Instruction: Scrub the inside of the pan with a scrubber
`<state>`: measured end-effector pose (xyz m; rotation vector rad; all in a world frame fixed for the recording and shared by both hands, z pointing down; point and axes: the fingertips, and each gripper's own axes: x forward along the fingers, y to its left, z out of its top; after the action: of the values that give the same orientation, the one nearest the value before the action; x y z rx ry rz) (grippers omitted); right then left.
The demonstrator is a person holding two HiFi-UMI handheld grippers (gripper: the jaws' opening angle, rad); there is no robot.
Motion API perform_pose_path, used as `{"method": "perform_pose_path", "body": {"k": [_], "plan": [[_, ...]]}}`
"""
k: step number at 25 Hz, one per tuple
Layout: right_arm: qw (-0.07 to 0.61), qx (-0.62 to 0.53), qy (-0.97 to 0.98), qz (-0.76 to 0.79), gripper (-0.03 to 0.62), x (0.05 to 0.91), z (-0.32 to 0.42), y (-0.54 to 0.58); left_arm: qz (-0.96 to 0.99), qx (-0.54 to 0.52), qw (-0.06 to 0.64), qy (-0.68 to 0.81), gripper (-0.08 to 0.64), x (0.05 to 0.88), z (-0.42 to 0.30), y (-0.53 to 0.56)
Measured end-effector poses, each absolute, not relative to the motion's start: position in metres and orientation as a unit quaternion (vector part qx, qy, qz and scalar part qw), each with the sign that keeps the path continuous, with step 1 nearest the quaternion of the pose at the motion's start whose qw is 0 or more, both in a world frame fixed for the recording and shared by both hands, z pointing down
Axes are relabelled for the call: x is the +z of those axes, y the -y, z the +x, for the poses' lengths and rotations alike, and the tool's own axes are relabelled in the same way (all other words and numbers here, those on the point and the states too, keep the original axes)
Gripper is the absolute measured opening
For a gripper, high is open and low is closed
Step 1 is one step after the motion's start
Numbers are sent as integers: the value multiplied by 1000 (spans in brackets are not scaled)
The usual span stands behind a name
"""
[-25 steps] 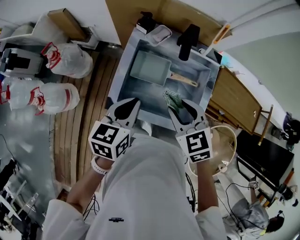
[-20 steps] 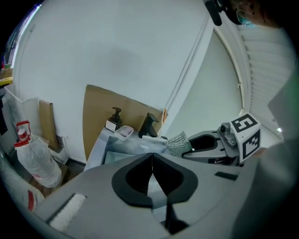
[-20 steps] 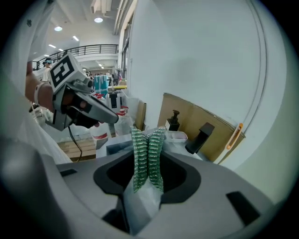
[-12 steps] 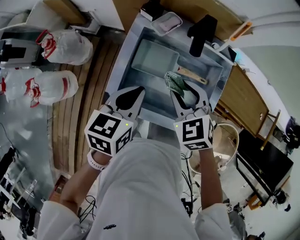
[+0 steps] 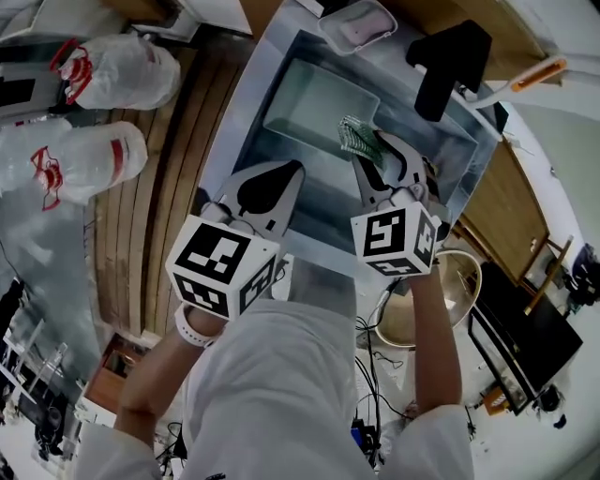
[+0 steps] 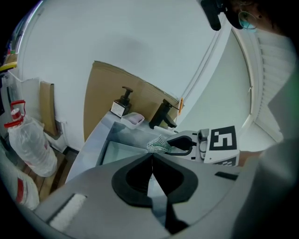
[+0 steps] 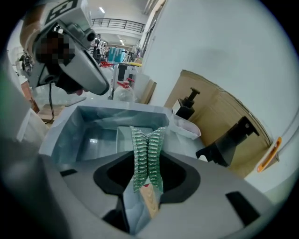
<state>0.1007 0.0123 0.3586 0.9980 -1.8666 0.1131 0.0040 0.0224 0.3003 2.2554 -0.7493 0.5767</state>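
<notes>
A pale green rectangular pan (image 5: 314, 111) lies in the steel sink (image 5: 246, 112). Its wooden handle (image 7: 150, 201) shows just below my right jaws in the right gripper view. My right gripper (image 5: 375, 153) is shut on a green mesh scrubber (image 5: 357, 137), which hangs over the pan's handle end. In the right gripper view the scrubber (image 7: 147, 156) stands folded between the jaws, above the pan (image 7: 125, 138). My left gripper (image 5: 284, 173) is shut with nothing in it and hovers over the sink's near edge. The left gripper view has the scrubber (image 6: 159, 145) and pan (image 6: 122, 152) ahead.
A black faucet (image 5: 448, 58) stands at the sink's far right, with a soap dish (image 5: 355, 21) behind the sink and a pump bottle (image 6: 122, 102) beside it. Tied plastic bags (image 5: 80, 159) lie on the floor to the left. A metal bowl (image 5: 441, 295) sits low on the right.
Both grippers have moved forward over the sink. The scrubber went from the sink's near side to above the pan's handle end. The left gripper stays shut and empty.
</notes>
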Motion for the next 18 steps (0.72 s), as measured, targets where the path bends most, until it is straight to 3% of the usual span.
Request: {"method": "perform_pose_path", "body": {"k": [18], "plan": [[532,72,757,374,147,456,127,49,849,232,380,284,6,369,28,-7]]}}
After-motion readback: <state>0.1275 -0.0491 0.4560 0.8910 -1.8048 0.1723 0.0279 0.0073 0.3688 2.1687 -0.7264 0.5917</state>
